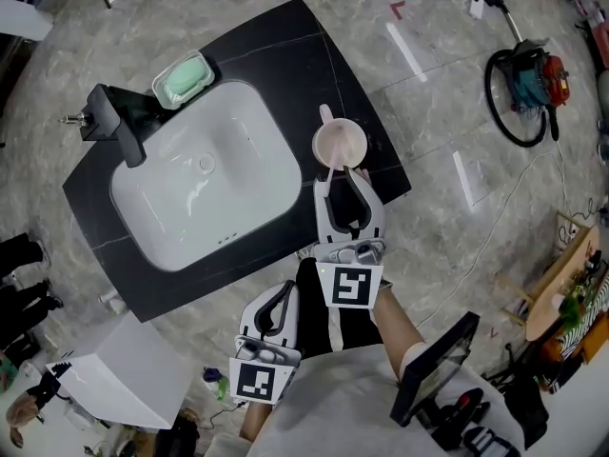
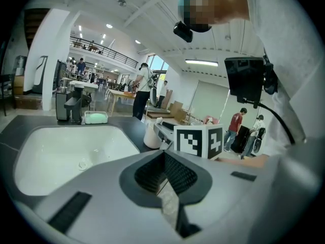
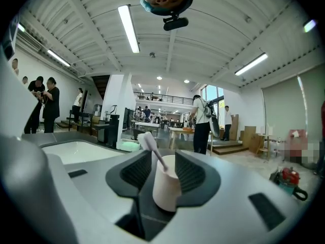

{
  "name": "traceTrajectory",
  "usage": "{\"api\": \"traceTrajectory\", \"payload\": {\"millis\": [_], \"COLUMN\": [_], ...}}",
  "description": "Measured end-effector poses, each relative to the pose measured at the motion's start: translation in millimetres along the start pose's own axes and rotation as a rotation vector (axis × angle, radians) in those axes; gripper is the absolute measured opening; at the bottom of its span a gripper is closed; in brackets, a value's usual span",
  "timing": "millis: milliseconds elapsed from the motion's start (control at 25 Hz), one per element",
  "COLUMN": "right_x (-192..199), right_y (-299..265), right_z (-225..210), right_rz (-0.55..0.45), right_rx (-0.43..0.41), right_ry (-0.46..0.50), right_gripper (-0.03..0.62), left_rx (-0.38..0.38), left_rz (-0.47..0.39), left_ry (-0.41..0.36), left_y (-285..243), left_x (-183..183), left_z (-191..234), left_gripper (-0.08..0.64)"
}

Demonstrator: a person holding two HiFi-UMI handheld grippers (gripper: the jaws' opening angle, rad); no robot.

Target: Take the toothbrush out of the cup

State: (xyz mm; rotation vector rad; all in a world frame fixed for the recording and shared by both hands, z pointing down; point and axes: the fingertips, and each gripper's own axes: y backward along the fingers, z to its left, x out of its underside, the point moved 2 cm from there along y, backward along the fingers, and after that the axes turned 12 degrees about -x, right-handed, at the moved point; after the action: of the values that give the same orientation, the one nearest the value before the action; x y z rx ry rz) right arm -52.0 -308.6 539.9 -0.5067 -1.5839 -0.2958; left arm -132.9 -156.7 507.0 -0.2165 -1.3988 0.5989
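Observation:
A pale cup (image 1: 340,146) stands on the black countertop (image 1: 285,46) to the right of the sink. A white toothbrush (image 1: 326,115) leans out of it toward the far side. My right gripper (image 1: 343,176) is open just in front of the cup. In the right gripper view the cup (image 3: 166,187) sits between the two ribbed pads (image 3: 136,171), and the toothbrush (image 3: 147,141) head rises above its rim. No pad visibly presses the cup. My left gripper (image 1: 286,290) is shut and empty, held back off the counter's near edge. Its view shows the cup (image 2: 151,134) far ahead.
A white sink basin (image 1: 205,184) fills the counter's middle. A black faucet (image 1: 119,122) and a green soap dish (image 1: 184,79) sit at its far left. A white box (image 1: 124,379) stands on the floor at lower left, and a corded tool (image 1: 528,79) lies at upper right.

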Motion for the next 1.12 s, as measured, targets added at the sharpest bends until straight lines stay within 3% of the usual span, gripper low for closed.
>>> {"api": "traceTrajectory", "payload": {"millis": [80, 200, 440, 600, 800, 960, 1120], "right_x": [0.6, 1.3, 5.3, 3.3, -1.4, -4.7, -12.2], "right_y": [-1.7, -2.6, -1.4, 0.6, 3.6, 4.3, 5.7], "right_z": [0.4, 0.0, -2.2, -4.4, -7.8, -9.8, -11.8], "right_rz": [-0.002, -0.003, 0.008, 0.007, 0.003, -0.001, -0.014], "right_rx": [0.001, 0.012, 0.044, 0.053, 0.058, 0.052, 0.048], "right_ry": [0.005, 0.001, 0.012, 0.023, 0.022, 0.021, 0.024], "right_gripper": [0.149, 0.144, 0.063, 0.029, 0.028, 0.028, 0.028], "left_rx": [-0.003, -0.017, 0.012, 0.001, 0.019, -0.014, -0.008], "left_rz": [0.023, 0.047, -0.008, 0.011, 0.006, 0.032, 0.022], "left_ry": [-0.007, 0.042, -0.015, -0.002, -0.045, 0.04, 0.012], "left_y": [1.6, 3.1, 0.1, 2.6, 1.7, 4.5, 4.6], "left_x": [4.3, 8.2, -0.5, 5.7, -1.1, 3.5, 1.7], "left_z": [2.4, 3.0, 2.5, 4.0, 0.9, -2.0, -3.2], "left_gripper": [0.003, 0.005, 0.005, 0.004, 0.003, 0.004, 0.004]}}
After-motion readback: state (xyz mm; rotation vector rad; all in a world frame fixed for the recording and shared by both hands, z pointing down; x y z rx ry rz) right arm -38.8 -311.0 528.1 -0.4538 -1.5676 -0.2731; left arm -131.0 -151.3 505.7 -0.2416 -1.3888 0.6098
